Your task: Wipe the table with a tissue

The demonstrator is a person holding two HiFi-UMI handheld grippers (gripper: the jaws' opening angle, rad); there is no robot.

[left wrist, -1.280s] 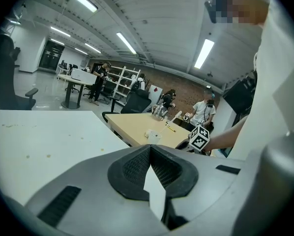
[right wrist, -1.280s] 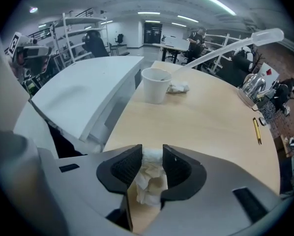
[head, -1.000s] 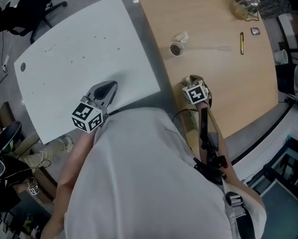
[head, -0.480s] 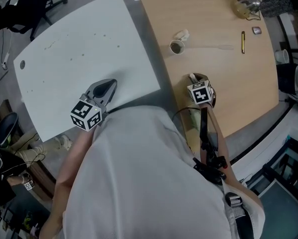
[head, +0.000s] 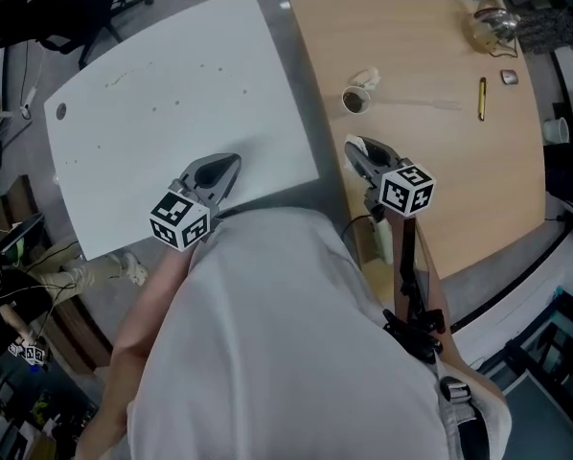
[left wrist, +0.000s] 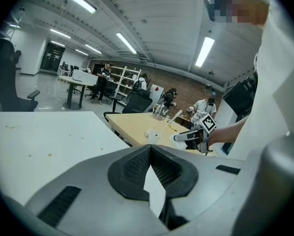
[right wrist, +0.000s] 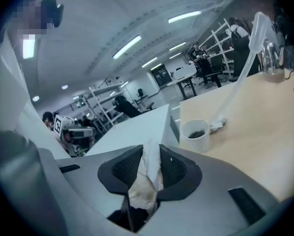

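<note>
My right gripper hangs above the near left part of the wooden table. Its jaws are closing, and the pads press on a crumpled, brown-stained tissue that bulges between them in the right gripper view. My left gripper rests over the front edge of the white table, shut, with nothing held. Small brown spots dot the white table top.
A paper cup with dark dregs stands on the wooden table, and a crumpled scrap lies beside it. Further right lie a pen and a glass jug. Office chairs stand beyond the white table.
The right gripper has lifted off the wooden table and tipped from steeply down toward level, carrying the tissue. The left gripper has stayed put.
</note>
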